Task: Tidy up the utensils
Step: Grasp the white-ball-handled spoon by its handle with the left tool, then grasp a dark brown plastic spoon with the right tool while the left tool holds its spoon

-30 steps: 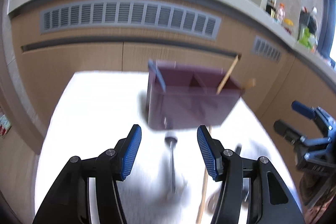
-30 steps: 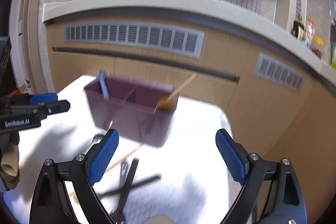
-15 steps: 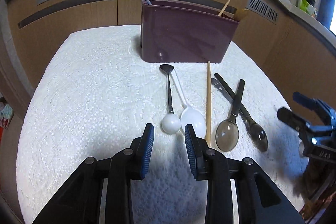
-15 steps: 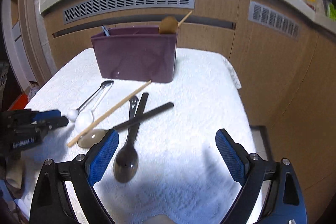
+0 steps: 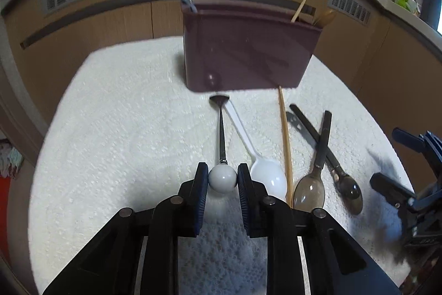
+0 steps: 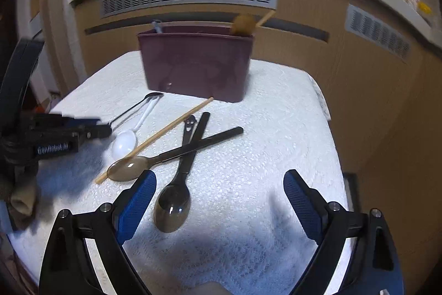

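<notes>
Left wrist view: left gripper (image 5: 222, 181) has just closed onto the ball-ended spoon (image 5: 221, 176), handle pointing toward the holder (image 5: 248, 57); right gripper (image 6: 219, 201) gapes empty.

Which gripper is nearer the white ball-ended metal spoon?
Left. The left gripper has just been closing, its pads on the white ball-ended metal spoon. The right gripper stands open, off to the side.

Materials noted on the table

Glossy plastic holder (image 5: 248, 57); rough white cloth (image 5: 124, 129); wooden chopstick (image 5: 286, 140); smooth white knob (image 5: 222, 179); ribbed gripper pads (image 6: 135, 208).
</notes>
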`<state>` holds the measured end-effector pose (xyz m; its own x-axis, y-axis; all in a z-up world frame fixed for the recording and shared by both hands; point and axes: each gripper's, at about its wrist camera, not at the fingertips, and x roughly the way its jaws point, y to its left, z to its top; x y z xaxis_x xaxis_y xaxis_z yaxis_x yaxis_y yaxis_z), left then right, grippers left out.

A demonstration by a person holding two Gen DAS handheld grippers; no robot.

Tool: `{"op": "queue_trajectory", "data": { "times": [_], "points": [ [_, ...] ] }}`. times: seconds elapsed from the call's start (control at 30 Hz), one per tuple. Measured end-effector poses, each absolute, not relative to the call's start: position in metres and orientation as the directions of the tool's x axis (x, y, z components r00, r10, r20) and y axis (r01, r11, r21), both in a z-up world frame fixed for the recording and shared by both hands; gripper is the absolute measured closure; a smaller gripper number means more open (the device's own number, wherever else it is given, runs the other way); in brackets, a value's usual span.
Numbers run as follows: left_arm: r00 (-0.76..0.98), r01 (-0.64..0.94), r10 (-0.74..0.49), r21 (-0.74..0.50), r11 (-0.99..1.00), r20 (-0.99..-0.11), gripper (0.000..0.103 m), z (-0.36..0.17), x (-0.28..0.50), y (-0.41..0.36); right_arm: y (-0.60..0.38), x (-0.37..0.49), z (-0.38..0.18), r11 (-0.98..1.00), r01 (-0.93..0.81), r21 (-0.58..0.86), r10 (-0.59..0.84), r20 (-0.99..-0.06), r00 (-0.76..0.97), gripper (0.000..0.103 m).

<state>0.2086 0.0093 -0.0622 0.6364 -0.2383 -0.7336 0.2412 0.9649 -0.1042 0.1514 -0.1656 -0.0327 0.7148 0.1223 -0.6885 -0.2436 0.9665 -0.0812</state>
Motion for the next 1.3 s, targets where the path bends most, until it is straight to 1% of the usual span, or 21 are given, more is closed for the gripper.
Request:
{"op": "queue_trajectory", "data": {
  "times": [0.1, 0.2, 0.37, 0.53, 0.67, 0.77, 0.93, 1.1, 1.13, 1.2, 1.27, 1.3],
  "points": [
    [0.68, 0.239, -0.232, -0.088, 0.967, -0.696, 0.08, -0.042, 0.203, 0.013, -0.151, 0.149, -0.03, 0.909, -0.373, -0.188, 0.148, -0.692, 0.707, 0.011],
    [0.723, 0.237, -0.234, -0.084, 0.968, -0.65, 0.08, -0.019, 0.197, 0.019, -0.141, 0.147, -0.026, 0.844, -0.477, -0.244, 0.19, -0.696, 0.692, 0.011],
    [0.764, 0.245, -0.249, -0.089, 0.965, -0.595, 0.08, 0.009, 0.193, 0.025, -0.121, 0.152, -0.03, 0.727, -0.622, -0.291, 0.267, -0.715, 0.646, 0.012],
    [0.781, 0.244, -0.255, -0.097, 0.965, -0.57, 0.08, 0.024, 0.192, 0.033, -0.099, 0.169, -0.044, 0.594, -0.716, -0.366, 0.275, -0.744, 0.608, 0.013],
    [0.787, 0.234, -0.262, -0.123, 0.964, -0.559, 0.08, 0.03, 0.194, 0.041, -0.089, 0.18, -0.053, 0.465, -0.816, -0.343, 0.296, -0.808, 0.509, 0.013],
    [0.792, 0.231, -0.265, -0.132, 0.964, -0.55, 0.08, 0.032, 0.193, 0.045, -0.09, 0.18, -0.05, 0.434, -0.842, -0.32, 0.32, -0.819, 0.476, 0.013],
    [0.795, 0.223, -0.276, -0.163, 0.961, -0.54, 0.08, 0.032, 0.198, 0.051, -0.089, 0.17, -0.059, 0.409, -0.827, -0.386, 0.276, -0.812, 0.515, 0.013],
    [0.799, 0.21, -0.277, -0.184, 0.96, -0.533, 0.08, 0.035, 0.198, 0.058, -0.086, 0.192, -0.058, 0.503, -0.789, -0.354, 0.269, -0.803, 0.532, 0.013],
    [0.801, 0.209, -0.275, -0.183, 0.961, -0.531, 0.08, 0.036, 0.197, 0.059, -0.085, 0.2, -0.058, 0.532, -0.777, -0.335, 0.264, -0.807, 0.528, 0.014],
    [0.803, 0.208, -0.273, -0.18, 0.961, -0.53, 0.08, 0.037, 0.196, 0.06, -0.084, 0.217, -0.059, 0.589, -0.761, -0.273, 0.263, -0.825, 0.5, 0.021],
    [0.803, 0.207, -0.272, -0.18, 0.962, -0.531, 0.08, 0.037, 0.195, 0.06, -0.086, 0.238, -0.061, 0.658, -0.731, -0.179, 0.262, -0.856, 0.445, 0.037],
    [0.801, 0.207, -0.272, -0.18, 0.962, -0.532, 0.08, 0.037, 0.195, 0.061, -0.087, 0.245, -0.062, 0.682, -0.717, -0.14, 0.266, -0.867, 0.422, 0.041]
  ]
}}
